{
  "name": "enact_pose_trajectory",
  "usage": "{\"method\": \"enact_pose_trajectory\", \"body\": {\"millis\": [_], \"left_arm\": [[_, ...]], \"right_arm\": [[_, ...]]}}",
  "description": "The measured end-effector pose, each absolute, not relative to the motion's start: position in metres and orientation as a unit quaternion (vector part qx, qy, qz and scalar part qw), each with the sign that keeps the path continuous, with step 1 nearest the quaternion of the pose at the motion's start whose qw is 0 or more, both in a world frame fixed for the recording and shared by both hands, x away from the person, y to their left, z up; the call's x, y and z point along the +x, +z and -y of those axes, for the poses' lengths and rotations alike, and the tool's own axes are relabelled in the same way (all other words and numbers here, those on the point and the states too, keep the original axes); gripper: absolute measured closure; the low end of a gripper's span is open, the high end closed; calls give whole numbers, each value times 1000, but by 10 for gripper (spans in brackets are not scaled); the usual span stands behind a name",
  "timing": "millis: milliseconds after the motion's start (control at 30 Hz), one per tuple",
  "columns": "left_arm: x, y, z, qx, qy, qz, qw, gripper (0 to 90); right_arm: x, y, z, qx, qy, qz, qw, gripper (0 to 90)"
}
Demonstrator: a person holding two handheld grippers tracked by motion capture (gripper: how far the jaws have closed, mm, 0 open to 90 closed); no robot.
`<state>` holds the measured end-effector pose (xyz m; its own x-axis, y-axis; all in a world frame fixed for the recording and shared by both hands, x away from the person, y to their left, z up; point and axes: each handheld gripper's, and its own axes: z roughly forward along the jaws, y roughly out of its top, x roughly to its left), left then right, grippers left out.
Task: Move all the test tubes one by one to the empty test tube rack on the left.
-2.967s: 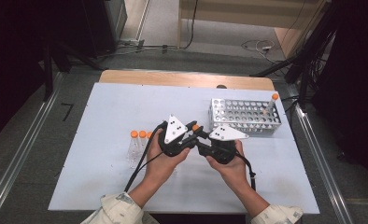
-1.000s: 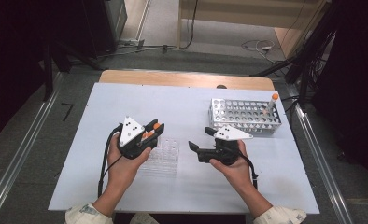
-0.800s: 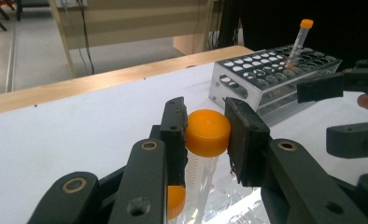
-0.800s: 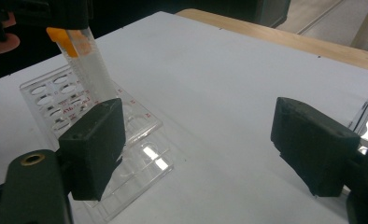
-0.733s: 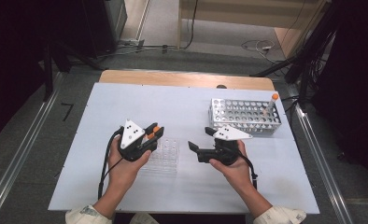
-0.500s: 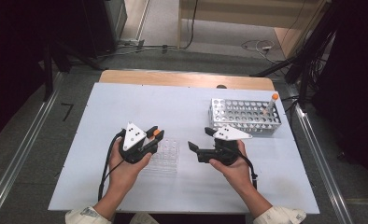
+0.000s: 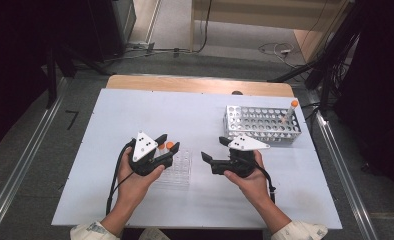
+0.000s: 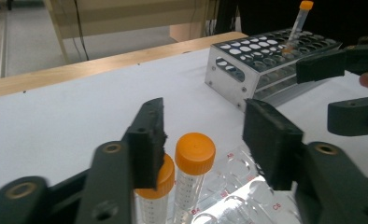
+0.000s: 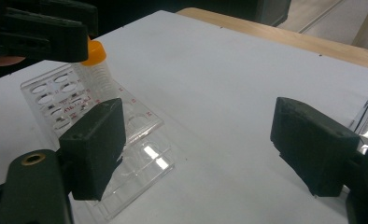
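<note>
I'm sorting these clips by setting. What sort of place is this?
Probably a lab-style recording bench, not a working lab: a metal tube rack, orange-capped tubes in a clear plastic rack, and a white table on a bare floor with trailing cables.

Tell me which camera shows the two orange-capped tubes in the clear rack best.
The left gripper view: both orange-capped tubes stand close up between its jaws. The right gripper view shows one beside the clear rack; the high view shows tiny caps.

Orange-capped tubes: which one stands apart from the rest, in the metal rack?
The thin tube leaning in the metal rack's far right corner. The other two are fatter and stand in the clear rack.
</note>
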<state>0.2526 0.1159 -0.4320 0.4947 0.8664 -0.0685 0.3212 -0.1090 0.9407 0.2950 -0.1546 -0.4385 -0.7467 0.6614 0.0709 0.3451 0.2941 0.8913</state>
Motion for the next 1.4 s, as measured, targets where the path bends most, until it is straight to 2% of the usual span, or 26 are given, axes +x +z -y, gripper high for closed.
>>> {"method": "enact_pose_trajectory", "body": {"millis": [133, 267, 700, 1000, 1400], "left_arm": [[252, -427, -117, 679, 262, -438, 528, 283], [253, -423, -118, 675, 268, -444, 525, 192], [255, -422, -120, 666, 255, -451, 537, 174], [255, -421, -124, 664, 256, -451, 538, 151], [252, -418, -124, 655, 268, -449, 546, 152]], "right_arm": [[296, -439, 155, 322, 500, -788, 159, 169], [297, -437, 158, 325, 502, -785, 164, 169], [321, -423, 193, 377, 504, -750, 204, 169], [339, -415, 237, 428, 492, -716, 249, 170], [358, -408, 274, 470, 466, -684, 308, 169]]}}
